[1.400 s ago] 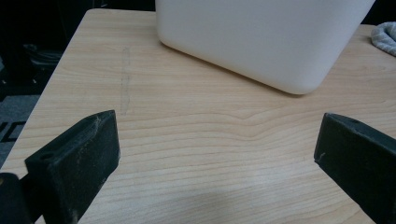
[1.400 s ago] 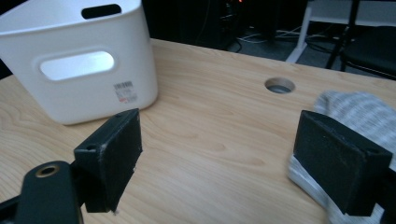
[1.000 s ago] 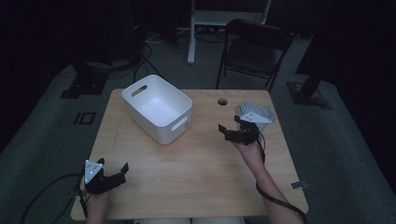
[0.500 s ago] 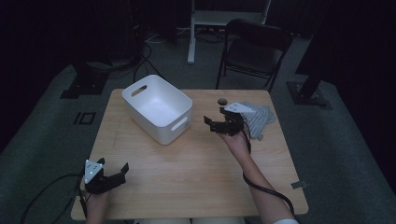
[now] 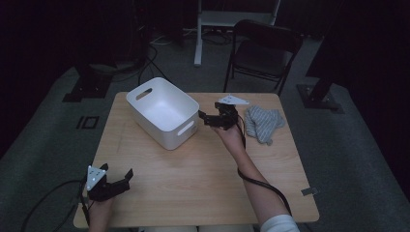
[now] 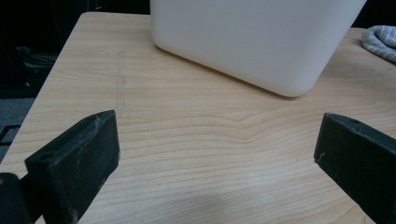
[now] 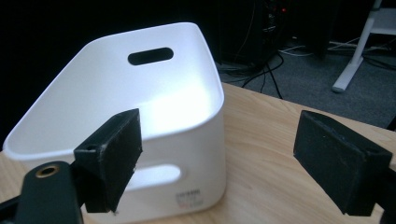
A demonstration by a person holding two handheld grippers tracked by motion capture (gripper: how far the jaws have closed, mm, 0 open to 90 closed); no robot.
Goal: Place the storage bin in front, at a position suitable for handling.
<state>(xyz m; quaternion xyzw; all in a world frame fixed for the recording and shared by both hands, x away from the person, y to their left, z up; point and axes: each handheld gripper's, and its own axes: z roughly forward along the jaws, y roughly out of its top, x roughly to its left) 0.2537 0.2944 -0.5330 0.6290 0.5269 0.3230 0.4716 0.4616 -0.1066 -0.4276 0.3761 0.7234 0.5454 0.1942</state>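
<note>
A white plastic bin [image 5: 162, 113] with handle slots stands on the wooden table [image 5: 193, 179], left of centre at the back. My right gripper [image 5: 203, 118] hovers open just right of the bin's near end, pointing at it. In the right gripper view [image 7: 219, 140] the bin [image 7: 140, 107] is close and looks empty inside, with nothing between the jaws. A grey striped cloth [image 5: 263, 123] lies crumpled right of that hand. My left gripper [image 5: 117, 173] rests open at the table's front left corner. The left gripper view [image 6: 217, 135] faces the bin [image 6: 243, 37] and the cloth [image 6: 380, 39].
A black folding chair [image 5: 263, 48] stands behind the table's far right side. A white desk leg [image 5: 198, 34] and floor cables lie beyond the far edge. Bare tabletop runs between the left gripper and the bin.
My right gripper has moved left, away from the grey cloth and up to the bin's near end. The cloth stays on the table. The left gripper has not moved.
</note>
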